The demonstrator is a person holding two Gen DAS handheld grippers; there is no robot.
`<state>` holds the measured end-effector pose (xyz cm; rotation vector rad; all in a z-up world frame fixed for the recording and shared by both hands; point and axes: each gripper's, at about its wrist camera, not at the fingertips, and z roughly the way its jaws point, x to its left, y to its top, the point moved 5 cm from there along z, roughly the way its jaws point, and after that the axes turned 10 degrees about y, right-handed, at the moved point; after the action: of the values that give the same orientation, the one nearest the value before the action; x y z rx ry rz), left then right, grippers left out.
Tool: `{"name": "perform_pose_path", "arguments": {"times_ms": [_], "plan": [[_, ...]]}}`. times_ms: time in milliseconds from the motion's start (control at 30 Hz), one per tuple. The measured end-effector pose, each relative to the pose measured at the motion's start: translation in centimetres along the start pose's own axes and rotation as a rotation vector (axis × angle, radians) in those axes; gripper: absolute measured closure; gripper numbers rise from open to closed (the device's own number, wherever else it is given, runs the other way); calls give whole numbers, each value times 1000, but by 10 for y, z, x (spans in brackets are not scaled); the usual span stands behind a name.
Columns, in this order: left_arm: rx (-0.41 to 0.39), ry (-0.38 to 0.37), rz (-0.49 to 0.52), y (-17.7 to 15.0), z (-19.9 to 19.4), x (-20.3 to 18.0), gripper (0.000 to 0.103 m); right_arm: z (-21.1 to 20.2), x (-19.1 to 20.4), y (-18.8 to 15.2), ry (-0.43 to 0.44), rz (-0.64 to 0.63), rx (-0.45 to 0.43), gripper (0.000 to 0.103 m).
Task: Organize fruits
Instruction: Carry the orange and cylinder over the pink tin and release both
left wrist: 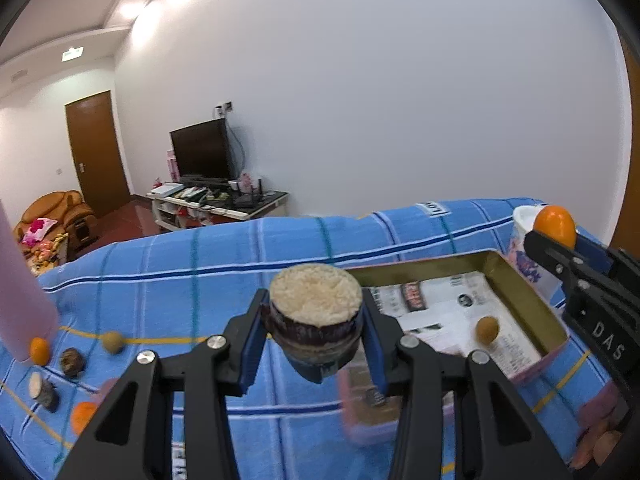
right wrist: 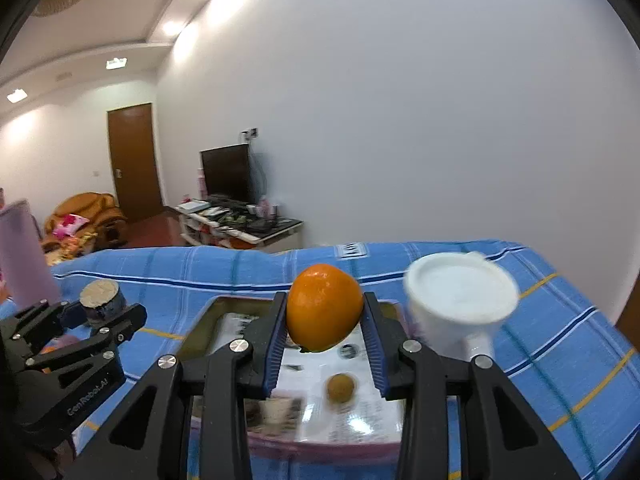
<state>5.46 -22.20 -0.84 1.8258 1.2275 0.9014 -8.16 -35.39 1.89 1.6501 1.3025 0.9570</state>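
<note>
Tools hover above the shallow gold-walled tray [right wrist: 208, 316] on the blue plaid surface [left wrist: 160, 280]: left tool [left wrist: 316, 334] pinching a dark-skinned sugarcane chunk [left wrist: 315, 312], right tool [right wrist: 325, 332] pinching a round orange fruit [right wrist: 324, 306].

blue plaid cloth [left wrist: 224, 264], open box [left wrist: 520, 300], scattered fruit [left wrist: 39, 350]
</note>
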Motion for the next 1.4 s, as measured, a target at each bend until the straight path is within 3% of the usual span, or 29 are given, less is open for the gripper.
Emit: {"name": "perform_pose_path", "arguments": {"times_ms": [267,767,1067,1400], "plan": [[36,-43,16,-2,22,-42,58,26,-16,-12,-2,47,97,65],[114,-54,32,-5,47,-45,58,54,-18,-35,23,86,244,65],[166,-66,34,-3,65,-47,58,65,-21,-39,69,144,276,65],[158,-63,29,-7,64,-48,57,66,-21,-38,85,164,262,64]]}}
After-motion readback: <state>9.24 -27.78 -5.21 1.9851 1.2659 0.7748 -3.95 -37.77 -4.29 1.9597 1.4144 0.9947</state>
